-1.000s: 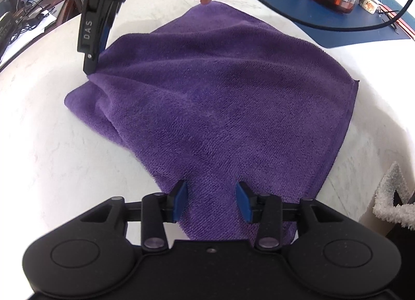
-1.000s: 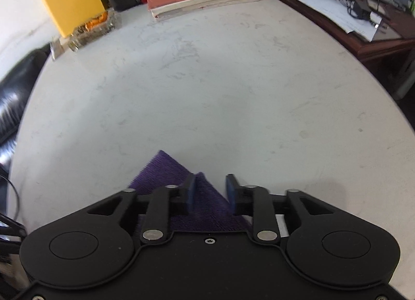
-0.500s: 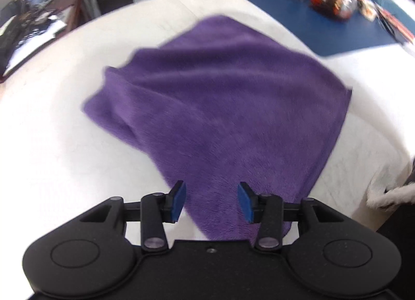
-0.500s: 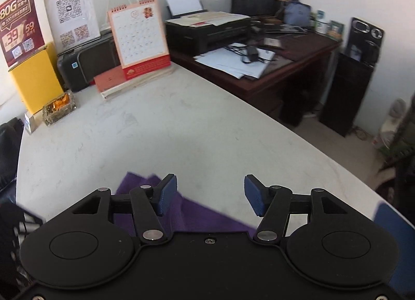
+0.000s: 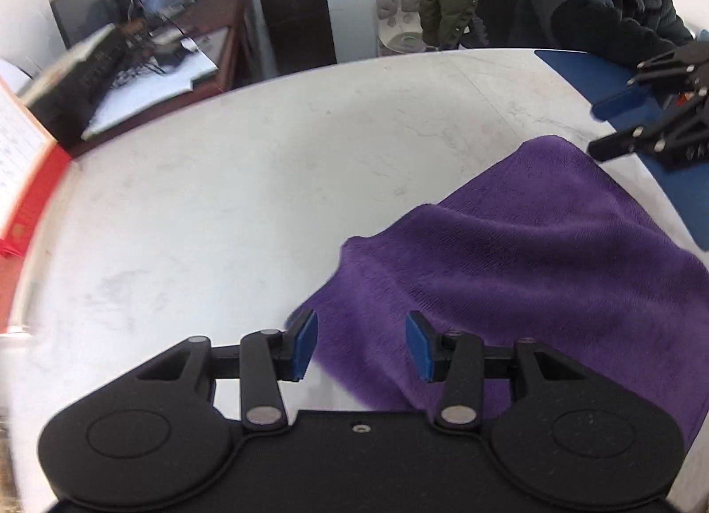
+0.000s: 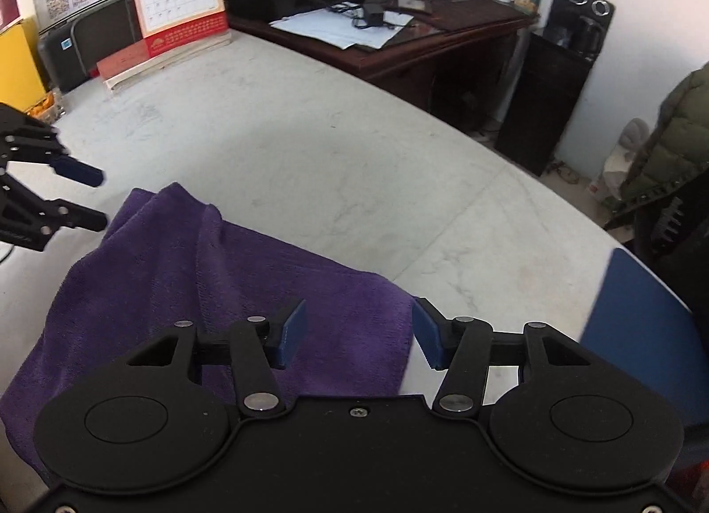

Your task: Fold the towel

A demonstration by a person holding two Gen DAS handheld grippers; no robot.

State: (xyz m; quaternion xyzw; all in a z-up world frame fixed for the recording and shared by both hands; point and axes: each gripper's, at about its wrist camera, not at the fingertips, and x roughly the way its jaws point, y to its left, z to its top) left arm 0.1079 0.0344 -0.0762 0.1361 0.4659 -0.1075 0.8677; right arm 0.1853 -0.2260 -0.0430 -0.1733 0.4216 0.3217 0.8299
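- The purple towel (image 5: pixel 554 264) lies folded over and rumpled on the white marble table (image 5: pixel 248 185), ahead of both sets of jaws and partly under them.
- It looks soft, light and limp, with a plush pile that should grip well. It will probably sag and crease when lifted, so a corner or hem seems the best place to pinch.
- From the left gripper (image 5: pixel 361 346) the cloth spreads ahead and to the right. Its jaws stand partly open with nothing pinched; the towel's edge passes beneath the gap.
- From the right gripper (image 6: pixel 359 333) the towel (image 6: pixel 186 273) spreads ahead and to the left, and its nearest corner ends just inside the right pad. These jaws are closing, yet the pads are not pressing on cloth.
- Each gripper body hides the towel's near edge, so how neatly the layers line up cannot be told.
- The left view is motion-blurred at its left side.
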